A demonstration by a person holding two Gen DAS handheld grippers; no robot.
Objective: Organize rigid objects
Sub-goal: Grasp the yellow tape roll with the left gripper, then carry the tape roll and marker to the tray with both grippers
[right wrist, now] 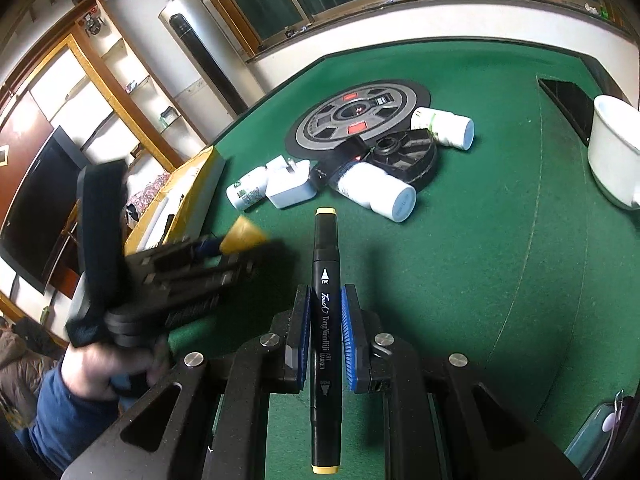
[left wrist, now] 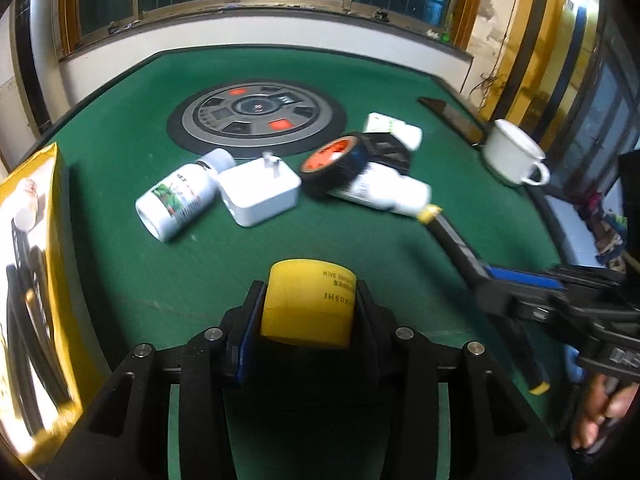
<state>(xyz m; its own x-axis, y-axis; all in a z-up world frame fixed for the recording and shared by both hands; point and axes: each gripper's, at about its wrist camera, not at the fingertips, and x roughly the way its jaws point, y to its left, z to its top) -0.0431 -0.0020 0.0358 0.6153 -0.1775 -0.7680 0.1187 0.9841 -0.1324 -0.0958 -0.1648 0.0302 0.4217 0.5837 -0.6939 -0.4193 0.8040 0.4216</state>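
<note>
My left gripper (left wrist: 309, 292) is shut on a short yellow jar (left wrist: 308, 312), held above the green felt table (left wrist: 200, 264). From the right wrist view the same jar (right wrist: 244, 236) shows blurred at the left. My right gripper (right wrist: 326, 292) is shut on a black marker (right wrist: 326, 256) with yellow caps, pointing forward; in the left wrist view that marker (left wrist: 452, 236) reaches in from the right. Ahead lie a green-labelled white bottle (left wrist: 176, 200), a white plug adapter (left wrist: 260, 196), a black wheel with an orange hub (left wrist: 336, 164) and two more white bottles (left wrist: 384, 192) (left wrist: 394, 128).
A yellow box (left wrist: 36, 280) stands along the table's left edge. A white mug (left wrist: 512, 156) and a dark flat slab (left wrist: 452, 116) sit at the right edge. A round grey panel (left wrist: 256, 120) is set into the table's middle. A hand (right wrist: 100, 368) holds the left gripper.
</note>
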